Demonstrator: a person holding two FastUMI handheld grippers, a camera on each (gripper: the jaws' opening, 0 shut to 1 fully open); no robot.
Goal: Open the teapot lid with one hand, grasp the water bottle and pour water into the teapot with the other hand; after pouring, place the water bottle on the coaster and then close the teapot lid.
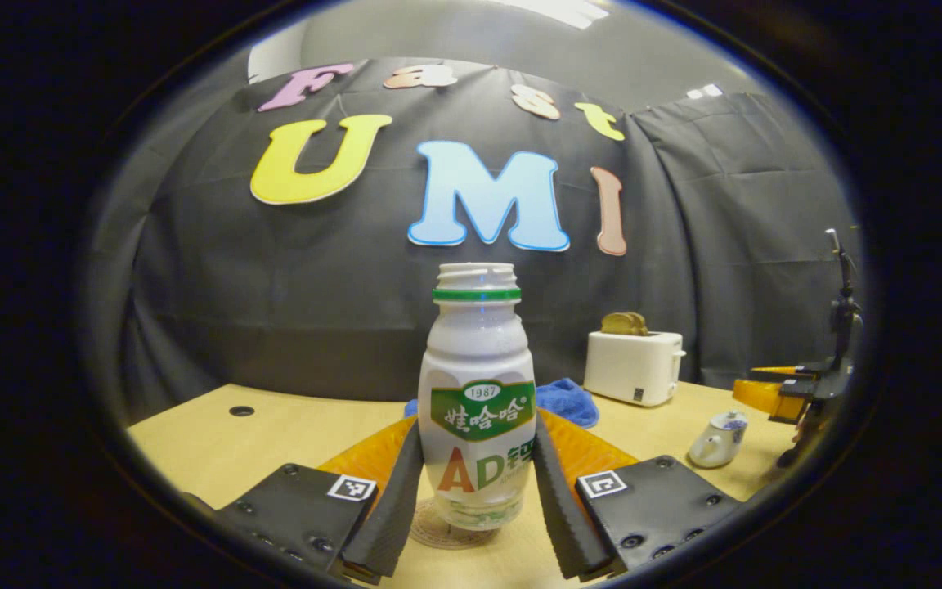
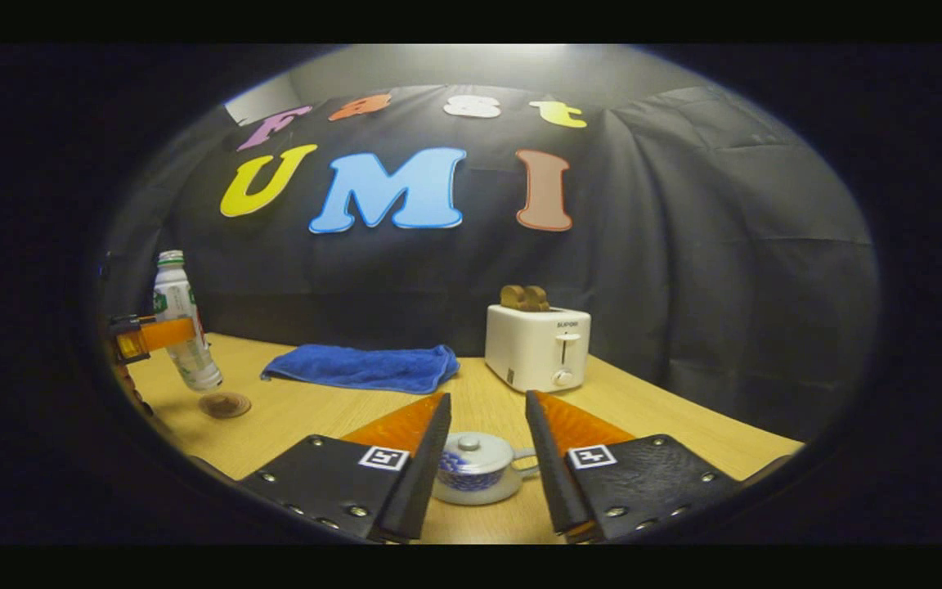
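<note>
In the left gripper view, the uncapped white plastic water bottle (image 1: 477, 384) is clamped by the left hand-held gripper (image 1: 477, 483) above the round brown coaster (image 1: 445, 533); spilling is risked if it tips.

In the right gripper view, the bottle is seen tilted, clear of the tabletop (image 2: 316, 417). The right hand-held gripper (image 2: 487, 458) is held wide around the lidded white-and-blue ceramic teapot (image 2: 475, 468).

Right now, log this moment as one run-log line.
left gripper: shut on water bottle, lifted above coaster | right gripper: open around teapot | lid: on
</note>
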